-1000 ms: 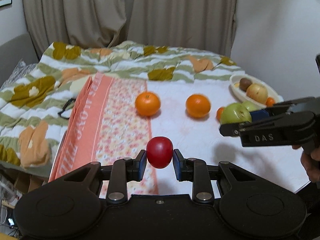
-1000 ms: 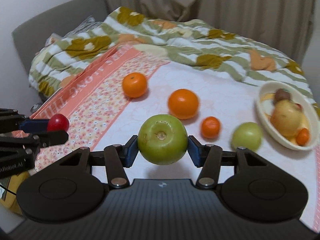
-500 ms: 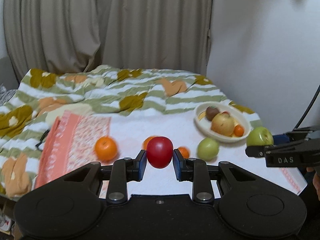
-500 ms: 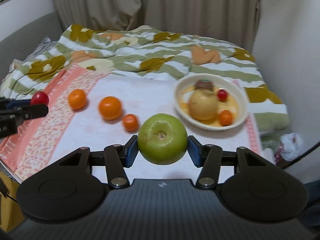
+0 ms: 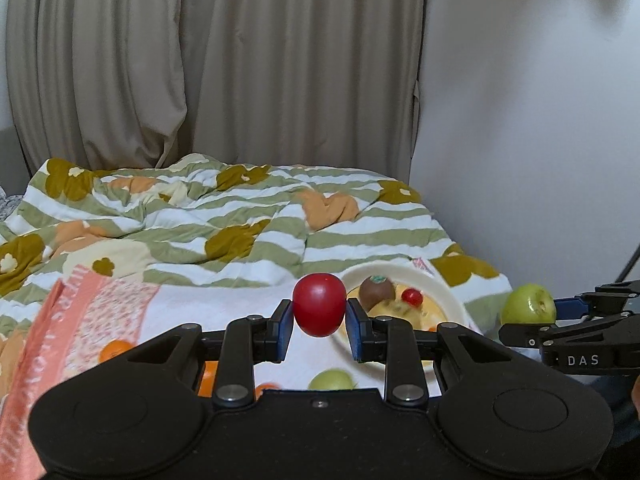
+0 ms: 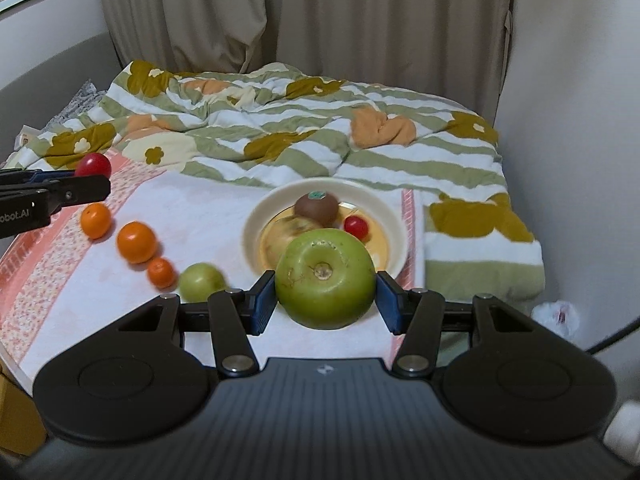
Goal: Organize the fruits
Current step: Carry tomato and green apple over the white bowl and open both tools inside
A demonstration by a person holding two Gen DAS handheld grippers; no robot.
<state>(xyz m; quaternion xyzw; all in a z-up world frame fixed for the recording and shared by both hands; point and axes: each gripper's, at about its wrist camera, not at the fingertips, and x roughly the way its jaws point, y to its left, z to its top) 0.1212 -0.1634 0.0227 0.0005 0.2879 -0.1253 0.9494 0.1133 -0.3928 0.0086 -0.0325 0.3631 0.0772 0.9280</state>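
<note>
My left gripper (image 5: pixel 319 320) is shut on a small red apple (image 5: pixel 319 309), held in the air left of the cream bowl (image 5: pixel 448 300). My right gripper (image 6: pixel 325 296) is shut on a large green apple (image 6: pixel 325 282), held just in front of the bowl (image 6: pixel 384 204). The bowl holds a brown kiwi (image 6: pixel 317 208), a small red fruit (image 6: pixel 356 227) and a yellowish fruit partly hidden behind the green apple. On the cloth lie three oranges (image 6: pixel 136 241) and a small green apple (image 6: pixel 201 281). The right gripper also shows in the left wrist view (image 5: pixel 532 322).
The fruit lies on a white and pink flowered cloth (image 6: pixel 188 216) over a bed with a striped green blanket (image 6: pixel 304 128). Curtains (image 6: pixel 304 12) hang behind. A white wall (image 6: pixel 580 120) stands close on the right. A white bag (image 6: pixel 558 316) lies below the right edge.
Both grippers, still holding their apples, have swung right toward the bowl. The bowl now sits straight ahead of the green apple and just right of the red apple.
</note>
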